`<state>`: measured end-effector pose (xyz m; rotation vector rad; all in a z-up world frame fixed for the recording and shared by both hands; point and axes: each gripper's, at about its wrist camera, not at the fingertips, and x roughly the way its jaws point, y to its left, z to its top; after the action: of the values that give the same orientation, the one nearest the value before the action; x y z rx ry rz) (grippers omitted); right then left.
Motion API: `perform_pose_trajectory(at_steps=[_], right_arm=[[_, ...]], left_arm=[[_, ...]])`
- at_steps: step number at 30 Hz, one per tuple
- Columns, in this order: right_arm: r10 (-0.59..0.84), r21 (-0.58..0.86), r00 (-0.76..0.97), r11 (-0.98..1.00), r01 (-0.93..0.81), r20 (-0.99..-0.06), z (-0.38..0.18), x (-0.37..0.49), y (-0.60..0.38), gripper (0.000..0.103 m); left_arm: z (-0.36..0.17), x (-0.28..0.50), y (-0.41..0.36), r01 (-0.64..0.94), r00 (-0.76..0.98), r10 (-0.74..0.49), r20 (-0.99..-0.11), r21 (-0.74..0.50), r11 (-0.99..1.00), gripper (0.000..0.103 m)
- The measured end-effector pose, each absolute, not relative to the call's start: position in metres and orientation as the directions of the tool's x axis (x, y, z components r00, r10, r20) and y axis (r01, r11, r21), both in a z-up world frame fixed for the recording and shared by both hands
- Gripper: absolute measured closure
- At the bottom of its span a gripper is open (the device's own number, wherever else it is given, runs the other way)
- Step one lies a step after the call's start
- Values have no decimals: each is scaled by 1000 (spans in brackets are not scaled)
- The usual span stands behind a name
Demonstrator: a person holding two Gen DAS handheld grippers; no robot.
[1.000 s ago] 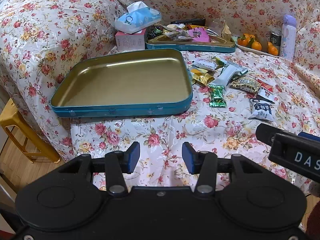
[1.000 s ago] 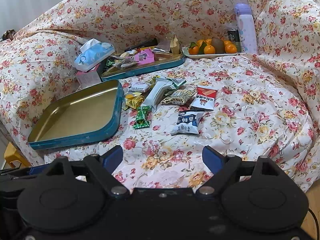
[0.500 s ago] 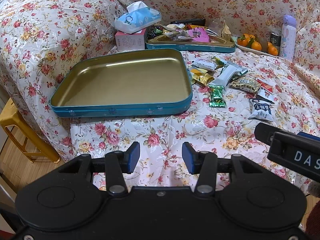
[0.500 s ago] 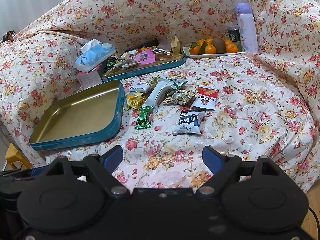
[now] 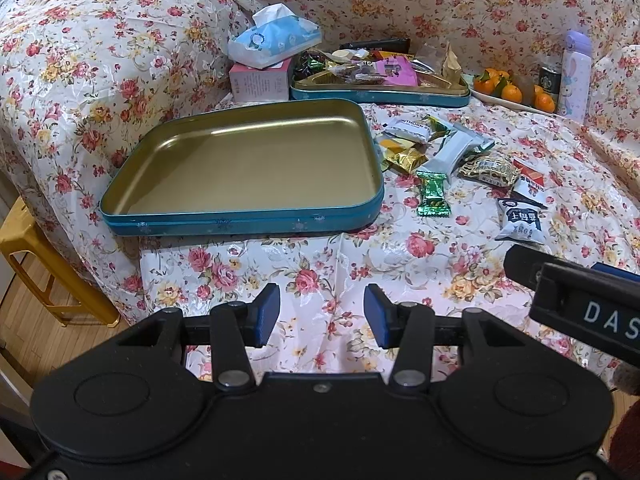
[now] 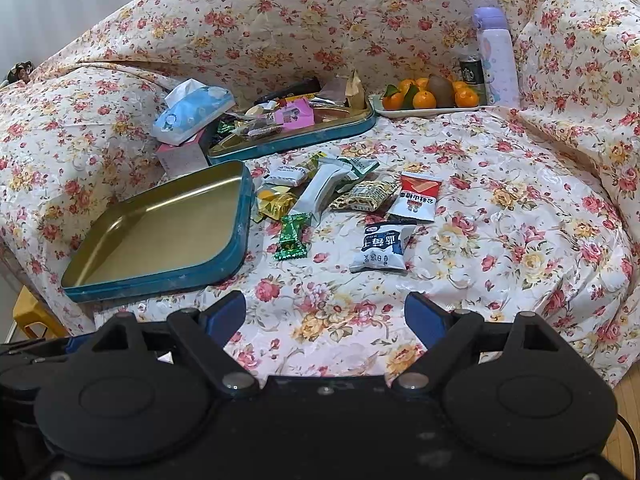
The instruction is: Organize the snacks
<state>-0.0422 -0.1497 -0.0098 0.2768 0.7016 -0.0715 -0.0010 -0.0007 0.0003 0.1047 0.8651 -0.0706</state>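
Task judged barely begun: nothing yet placed in empty tin tray (image 5: 256,168) at sofa seat's left edge. Loose snack packets (image 6: 340,200) seen scattered mid-seat, just beside tray's right wall; all left to be sorted. Second tin tray (image 5: 380,94) at seat's back already heaped with wrappers. Left gripper (image 5: 320,316) spread, nothing held, over front edge. Right gripper (image 6: 326,318) spread wider, nothing held.
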Motion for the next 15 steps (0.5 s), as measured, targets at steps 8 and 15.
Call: perform_pose_trajectory(at_steps=[8, 15], right_arm=[[31, 227, 763, 962, 153, -646, -9, -42, -149, 12], [34, 227, 761, 962, 150, -648, -10, -41, -149, 12]], left_arm=[[1, -1, -1, 106, 646, -23, -763, 60, 993, 49], [1, 0, -1, 107, 644, -25, -765, 58, 993, 49]])
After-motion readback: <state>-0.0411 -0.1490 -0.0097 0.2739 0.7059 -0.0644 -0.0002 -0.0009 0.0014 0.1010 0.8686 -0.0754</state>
